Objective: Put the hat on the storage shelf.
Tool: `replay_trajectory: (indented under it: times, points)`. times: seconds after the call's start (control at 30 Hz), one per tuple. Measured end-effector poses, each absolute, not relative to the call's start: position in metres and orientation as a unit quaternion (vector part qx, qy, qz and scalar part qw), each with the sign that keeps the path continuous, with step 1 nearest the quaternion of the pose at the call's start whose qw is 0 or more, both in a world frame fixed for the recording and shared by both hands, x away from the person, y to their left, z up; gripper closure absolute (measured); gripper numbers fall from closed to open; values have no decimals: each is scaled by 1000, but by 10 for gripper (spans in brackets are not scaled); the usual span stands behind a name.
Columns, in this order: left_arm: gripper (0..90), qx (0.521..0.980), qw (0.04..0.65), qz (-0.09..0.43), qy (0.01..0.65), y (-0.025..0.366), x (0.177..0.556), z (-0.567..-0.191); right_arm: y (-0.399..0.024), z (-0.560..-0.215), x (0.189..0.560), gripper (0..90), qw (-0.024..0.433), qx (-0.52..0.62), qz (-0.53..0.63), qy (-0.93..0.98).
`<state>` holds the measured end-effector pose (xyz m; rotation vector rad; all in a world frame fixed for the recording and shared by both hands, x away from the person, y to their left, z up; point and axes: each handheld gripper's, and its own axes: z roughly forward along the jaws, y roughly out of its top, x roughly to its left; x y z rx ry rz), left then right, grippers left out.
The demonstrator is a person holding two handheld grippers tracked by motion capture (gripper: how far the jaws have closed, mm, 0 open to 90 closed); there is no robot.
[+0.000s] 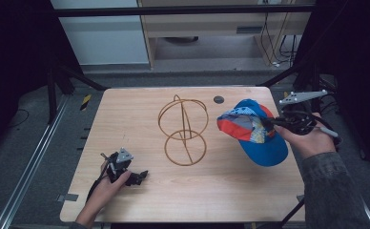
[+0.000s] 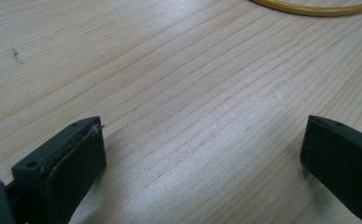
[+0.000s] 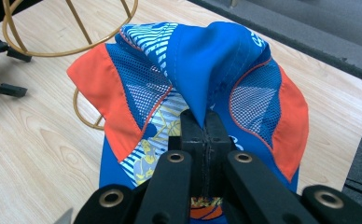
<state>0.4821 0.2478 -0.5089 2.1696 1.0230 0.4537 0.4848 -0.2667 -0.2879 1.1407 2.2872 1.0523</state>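
Here the right gripper (image 1: 272, 122) has its fingers clamped together on a pinch of blue crown fabric of the cap (image 1: 254, 133), which hangs lifted at about three o'clock on the worktop (image 1: 140, 191), its brim drooping toward the near right corner. In the right gripper view the fabric rises in a peaked fold straight out of the closed fingers, with orange panels and mesh falling to either side. The gold wire stand (image 1: 183, 131) sits at the worktop's centre, two hoops stacked with crossing rings on top, just beside the cap at its nine o'clock and not touching it as far as the high view tells.

The left gripper (image 1: 142, 175) rests low at roughly seven o'clock, its fingers (image 2: 72, 163) wide apart over bare wood, with a sliver of the stand's lower hoop at twelve o'clock in its own view.

The work looks like carrying the cap over to sit on the stand (a judgement from how things lie). To do it well, the cap should rise enough for its open underside to clear the top rings, then come down centred so the crown drapes evenly. A single pinch lets the cap swing, so a slow carry helps. The free left gripper could steady the base hoop, since the light wire frame may tip or slide if the brim catches it.
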Motion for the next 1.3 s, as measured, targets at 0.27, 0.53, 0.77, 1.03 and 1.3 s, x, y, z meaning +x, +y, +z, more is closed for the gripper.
replay_trajectory:
  times: [0.27, 0.53, 0.77, 1.03, 1.3]
  points:
    - [0, 834, 343, 174, 394, 248, 482, -509, -266, -277, 485, 900, 194, 401, 375, 813]
    - [0, 834, 344, 174, 395, 248, 482, -509, -262, -267, 484, 900, 200, 397, 383, 810]
    - [0, 834, 344, 174, 394, 248, 482, -509, -264, -256, 482, 900, 211, 394, 386, 807]
    - [0, 834, 344, 175, 394, 248, 482, -509, -261, -239, 483, 900, 222, 390, 401, 799]
    - [0, 834, 344, 175, 394, 248, 482, -509, -245, -221, 490, 900, 230, 376, 413, 797]
